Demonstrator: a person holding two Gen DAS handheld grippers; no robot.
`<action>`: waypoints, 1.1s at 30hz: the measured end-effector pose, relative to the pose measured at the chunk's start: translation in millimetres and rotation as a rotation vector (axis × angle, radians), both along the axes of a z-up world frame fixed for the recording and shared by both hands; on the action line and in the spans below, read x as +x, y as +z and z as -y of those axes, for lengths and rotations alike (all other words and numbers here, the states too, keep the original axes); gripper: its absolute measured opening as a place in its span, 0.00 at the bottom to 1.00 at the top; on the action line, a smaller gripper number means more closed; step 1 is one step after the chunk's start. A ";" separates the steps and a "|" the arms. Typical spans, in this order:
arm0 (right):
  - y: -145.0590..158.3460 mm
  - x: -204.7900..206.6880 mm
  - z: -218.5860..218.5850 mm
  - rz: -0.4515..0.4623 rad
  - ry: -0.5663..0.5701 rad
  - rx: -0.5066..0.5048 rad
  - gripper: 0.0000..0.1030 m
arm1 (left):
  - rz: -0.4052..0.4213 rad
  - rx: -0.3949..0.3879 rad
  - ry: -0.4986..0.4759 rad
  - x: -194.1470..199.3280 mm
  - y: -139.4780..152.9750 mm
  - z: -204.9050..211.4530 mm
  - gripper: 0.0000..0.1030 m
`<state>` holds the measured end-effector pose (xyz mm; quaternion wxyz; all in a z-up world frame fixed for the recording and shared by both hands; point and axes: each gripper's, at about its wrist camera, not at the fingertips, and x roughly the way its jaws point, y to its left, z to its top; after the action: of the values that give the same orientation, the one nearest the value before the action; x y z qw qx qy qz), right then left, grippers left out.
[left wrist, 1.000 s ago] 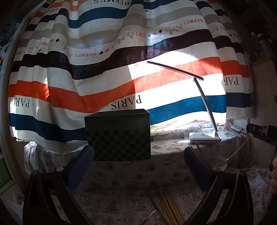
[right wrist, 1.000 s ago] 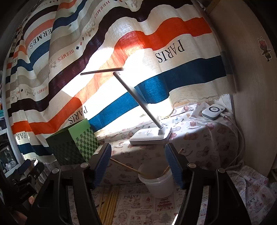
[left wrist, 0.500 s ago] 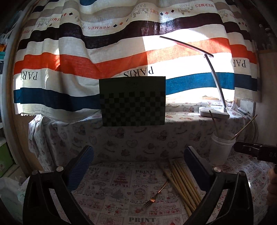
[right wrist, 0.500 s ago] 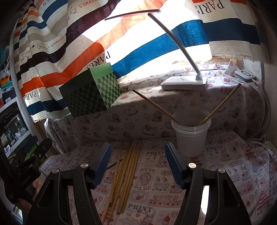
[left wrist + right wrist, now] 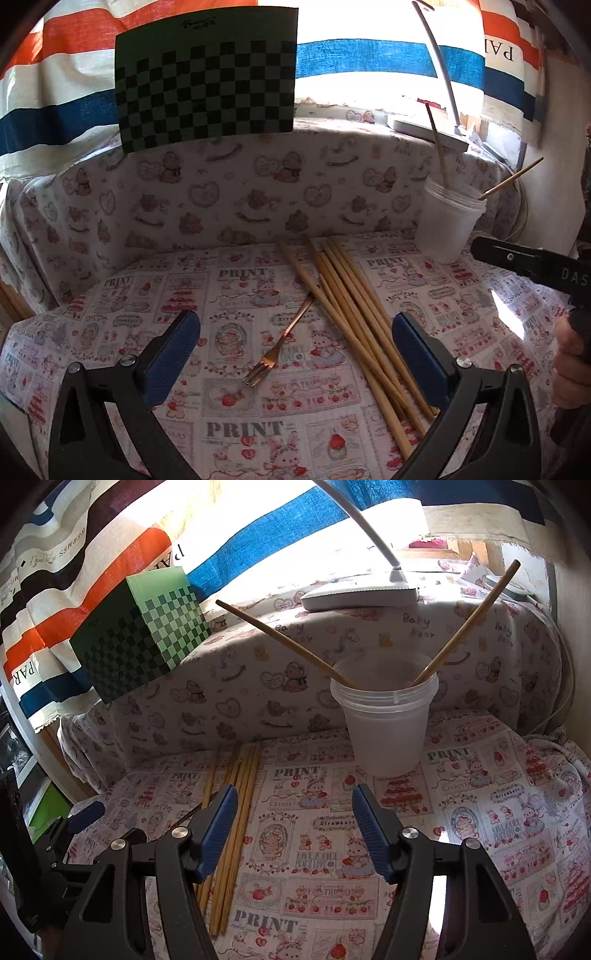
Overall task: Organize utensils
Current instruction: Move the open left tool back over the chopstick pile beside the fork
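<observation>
Both of my cameras have tipped down since half a second ago: the curtain [image 5: 369, 55] has slid up toward 12 o'clock and the printed tablecloth [image 5: 240, 432] now fills the view. My left gripper [image 5: 295, 354] hangs wide open and empty above one copper fork [image 5: 280, 343]. At its 2 o'clock lies a loose bundle of wooden chopsticks [image 5: 354, 317], roughly eight, though overlap blurs the count. My right gripper [image 5: 295, 830] is likewise spread and holds nothing. At its 12 o'clock stands one translucent cup [image 5: 384, 731] with two chopsticks [image 5: 469, 624] leaning inside. One checkered green box [image 5: 140, 635] sits at 10 o'clock.
</observation>
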<state>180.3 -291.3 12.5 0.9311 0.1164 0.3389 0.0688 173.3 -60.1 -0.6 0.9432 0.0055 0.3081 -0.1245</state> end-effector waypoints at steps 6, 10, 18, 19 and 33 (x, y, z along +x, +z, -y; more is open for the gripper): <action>-5.0 3.2 -2.7 -0.018 -0.005 -0.032 0.65 | 0.011 -0.042 -0.026 -4.3 25.2 15.1 1.00; -7.9 3.7 -4.9 -0.056 0.011 -0.013 0.65 | -0.090 0.041 -0.026 12.3 15.7 38.3 0.98; -11.4 5.7 0.3 -0.081 -0.027 -0.022 0.65 | -0.305 0.054 -0.065 27.8 -32.9 47.3 0.47; -12.5 6.8 1.6 -0.089 -0.034 -0.020 0.65 | -0.342 0.043 -0.097 28.0 -38.8 47.6 0.33; -2.5 -7.9 -19.2 -0.010 -0.023 -0.156 0.65 | -0.214 -0.027 -0.083 3.3 -9.0 28.8 0.07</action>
<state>172.5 -272.1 10.0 0.9363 0.0475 0.3467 0.0310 176.7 -88.9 -9.6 0.8989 -0.0078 0.4047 -0.1677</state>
